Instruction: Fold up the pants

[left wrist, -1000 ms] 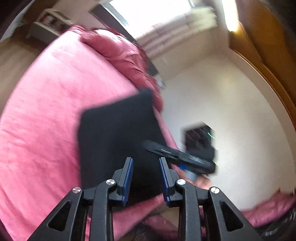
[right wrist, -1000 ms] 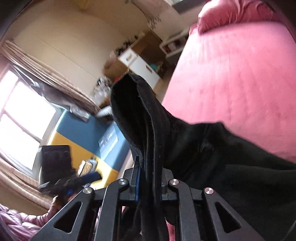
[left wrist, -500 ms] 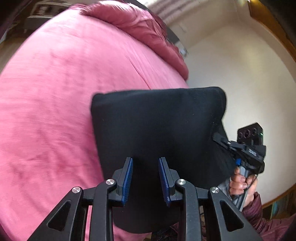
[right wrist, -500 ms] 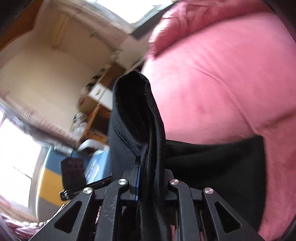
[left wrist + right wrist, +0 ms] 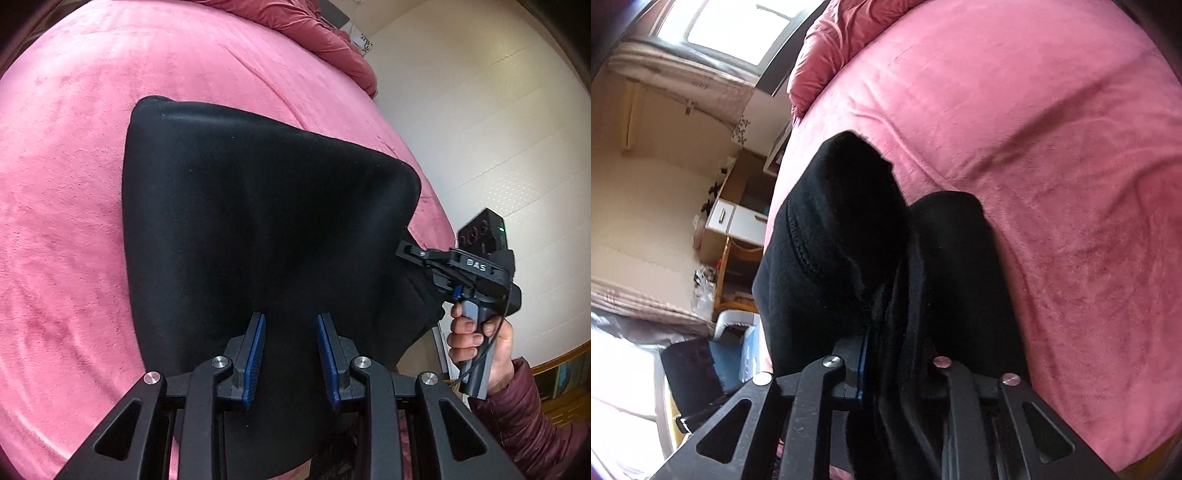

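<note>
Draping soft, floppy black fleece pants (image 5: 258, 229) over the pink plush bed (image 5: 66, 184): left gripper (image 5: 290, 354) spread, empty; right gripper (image 5: 897, 354), just loosening, holds bunched cloth. Best gripped at hems.

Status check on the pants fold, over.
Left gripper open, pads clear of the black pants. Right gripper jaws just opening, pants edge bunched between them. Pants folded on the pink bed. Nothing in the way.

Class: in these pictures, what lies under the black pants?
Under the black pants the pink bed cover shows all around their edges. Whatever sits directly beneath the cloth is covered, so it cannot be seen.
</note>
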### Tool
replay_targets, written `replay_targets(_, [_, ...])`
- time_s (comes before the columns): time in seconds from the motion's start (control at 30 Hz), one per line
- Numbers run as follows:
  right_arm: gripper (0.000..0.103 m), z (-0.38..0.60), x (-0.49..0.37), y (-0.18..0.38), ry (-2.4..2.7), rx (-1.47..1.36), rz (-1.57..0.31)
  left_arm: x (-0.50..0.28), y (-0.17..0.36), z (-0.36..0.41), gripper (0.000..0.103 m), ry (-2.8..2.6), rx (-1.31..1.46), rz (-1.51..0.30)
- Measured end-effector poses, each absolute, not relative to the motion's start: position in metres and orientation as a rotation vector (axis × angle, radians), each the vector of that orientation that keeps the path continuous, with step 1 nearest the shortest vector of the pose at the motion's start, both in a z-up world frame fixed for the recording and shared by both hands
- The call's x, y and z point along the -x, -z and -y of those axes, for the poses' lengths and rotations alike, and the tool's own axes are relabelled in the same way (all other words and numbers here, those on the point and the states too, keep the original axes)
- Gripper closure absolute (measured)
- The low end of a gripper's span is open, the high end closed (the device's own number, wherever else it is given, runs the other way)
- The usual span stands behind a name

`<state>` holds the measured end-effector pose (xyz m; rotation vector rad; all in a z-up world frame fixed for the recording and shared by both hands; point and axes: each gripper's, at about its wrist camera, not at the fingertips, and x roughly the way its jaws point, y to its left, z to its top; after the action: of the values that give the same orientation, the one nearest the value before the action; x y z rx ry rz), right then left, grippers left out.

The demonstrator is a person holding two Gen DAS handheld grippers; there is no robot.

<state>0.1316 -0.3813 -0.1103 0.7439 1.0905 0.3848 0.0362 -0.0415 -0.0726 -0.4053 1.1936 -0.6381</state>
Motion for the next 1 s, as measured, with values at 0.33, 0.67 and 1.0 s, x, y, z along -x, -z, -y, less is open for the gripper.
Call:
replay_targets(0.33, [0.064, 0.404, -0.06, 0.042, -0.364, -0.637, -1.011, -0.033, 0.077, 0.028, 0.074, 0.651, 0.436, -1.181])
replay_targets(0.67, [0.082, 0.388, -0.049, 0.083, -0.24, -0.675, -1.09, -0.028, 0.067, 0.024, 0.074, 0.649, 0.41, -1.163])
replay_targets(1.0, [0.095, 0.39, -0.023, 0.061, -0.242, -0.512, -1.093, -0.023, 0.051, 0.015, 0.074, 0.592, 0.364, -1.093])
